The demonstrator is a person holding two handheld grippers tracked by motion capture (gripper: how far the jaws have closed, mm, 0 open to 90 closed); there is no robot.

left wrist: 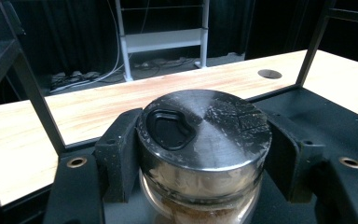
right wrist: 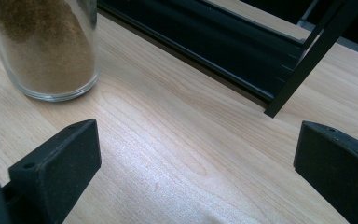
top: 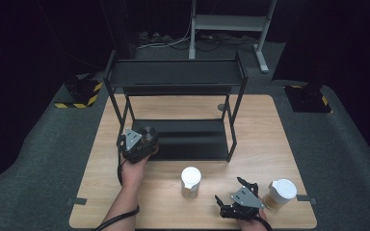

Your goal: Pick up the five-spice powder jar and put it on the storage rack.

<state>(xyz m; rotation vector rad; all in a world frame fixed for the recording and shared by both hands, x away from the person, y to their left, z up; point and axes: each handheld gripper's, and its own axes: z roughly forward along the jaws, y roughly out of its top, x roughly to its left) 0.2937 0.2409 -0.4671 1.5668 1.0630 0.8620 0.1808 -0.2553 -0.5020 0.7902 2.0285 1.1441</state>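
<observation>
My left gripper (top: 142, 140) is shut on a glass spice jar with a dark metal lid (left wrist: 204, 135), holding it at the front left corner of the black rack's lower shelf (top: 192, 139). The jaws press on both sides of the lid. A second jar with a white lid (top: 191, 182) stands on the wooden table (top: 270, 144) in front of the rack; its brown powder shows in the right gripper view (right wrist: 46, 46). A third white-lidded jar (top: 280, 193) stands at the front right. My right gripper (top: 233, 192) rests open between those two jars, holding nothing.
The two-tier black metal rack (top: 178, 72) takes up the table's middle and back, with thin legs (right wrist: 307, 60) at its corners. A round cable hole (top: 221, 107) sits behind the rack. A grey stand (top: 231, 24) is on the floor beyond.
</observation>
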